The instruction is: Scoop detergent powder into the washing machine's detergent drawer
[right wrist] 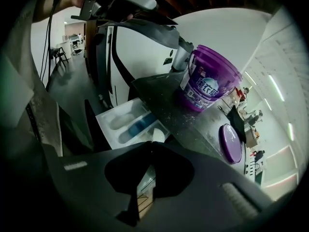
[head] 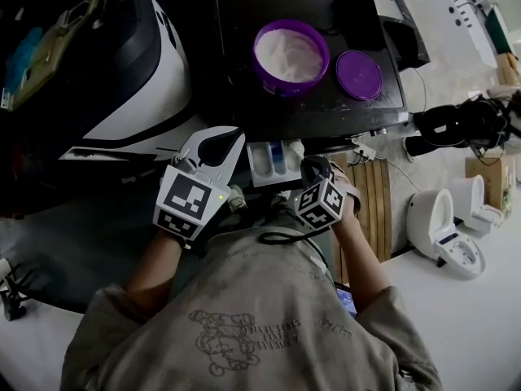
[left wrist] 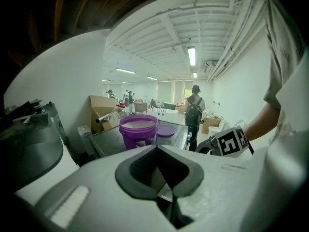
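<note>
So the detergent drawer (head: 262, 163) is pulled out of the washer front, and everything else can be placed from it. The purple tub (right wrist: 207, 83) is parked just behind the drawer on the dark washer top (head: 244, 23), with its lid (head: 359, 74) taken off and laid flat behind the drawer and off to its right, beside the tub. That's presumably so the white powder (head: 289, 54) can be reached without anything being shuffled around. The right gripper (right wrist: 149, 145) is held right at the drawer's near right corner. Its jaws are pressed together, and a small white thing, most likely the scoop (right wrist: 158, 135), is pinched at the tips and poked out over the drawer's right-hand compartment. Whether any powder is carried in it can't be made out. The left gripper (left wrist: 157, 148) is held just left of the drawer, jaws closed on each other with nothing between them, so it's probably being kept out of the way as a spare. The drawer's white and blue pockets are seen open to the top, but how much powder has been dropped in can't be read. A tipping or dumping step is what this looks like, judged from the scoop being over the drawer and not over the tub.
</note>
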Demonstrator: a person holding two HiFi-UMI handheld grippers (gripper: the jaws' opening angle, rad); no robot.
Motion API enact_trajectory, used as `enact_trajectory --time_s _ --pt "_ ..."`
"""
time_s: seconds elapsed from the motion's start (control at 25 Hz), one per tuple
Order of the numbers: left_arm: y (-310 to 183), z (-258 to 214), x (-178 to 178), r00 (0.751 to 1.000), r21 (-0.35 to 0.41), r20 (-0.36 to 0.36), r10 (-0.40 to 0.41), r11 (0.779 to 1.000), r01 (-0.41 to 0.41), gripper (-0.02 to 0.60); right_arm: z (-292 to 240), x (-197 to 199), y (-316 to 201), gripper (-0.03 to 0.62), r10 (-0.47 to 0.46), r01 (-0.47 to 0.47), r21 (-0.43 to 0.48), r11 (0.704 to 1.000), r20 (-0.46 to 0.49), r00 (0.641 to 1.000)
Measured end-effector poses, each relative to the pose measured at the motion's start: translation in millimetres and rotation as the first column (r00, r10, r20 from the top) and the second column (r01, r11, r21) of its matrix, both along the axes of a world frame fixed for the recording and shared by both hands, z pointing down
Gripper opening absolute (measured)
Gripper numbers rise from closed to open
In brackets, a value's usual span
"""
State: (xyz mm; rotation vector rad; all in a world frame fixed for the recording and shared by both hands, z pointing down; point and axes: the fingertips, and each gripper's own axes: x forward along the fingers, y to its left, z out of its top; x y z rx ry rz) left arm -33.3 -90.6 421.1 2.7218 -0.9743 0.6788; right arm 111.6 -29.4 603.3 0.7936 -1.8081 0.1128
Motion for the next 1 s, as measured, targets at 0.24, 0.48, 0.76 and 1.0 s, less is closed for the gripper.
enact_trajectory --time_s 0.24,0.48,0.76,1.0 --pt "13 1 -13 1.0 0.003 0.002 -0.006 1.0 0.006 0.0 -2 0 3 0.031 0.014 -0.013 0.038 0.999 -0.033 0.999" --pt "24 0 -24 1.0 0.012 0.006 -0.01 1.0 0.01 0.0 -9 -3 4 0.031 0.031 -0.028 0.083 0.996 -0.038 0.999" --pt "33 -4 -33 1.0 0.025 0.008 -0.019 1.0 0.019 0.0 -16 -8 6 0.031 0.023 -0.017 0.117 0.993 -0.058 0.998" --pt "39 -8 -36 1.0 0.033 -0.006 -0.028 0.999 0.028 0.0 -24 -9 6 0.031 0.02 -0.008 0.149 0.989 -0.077 0.997"
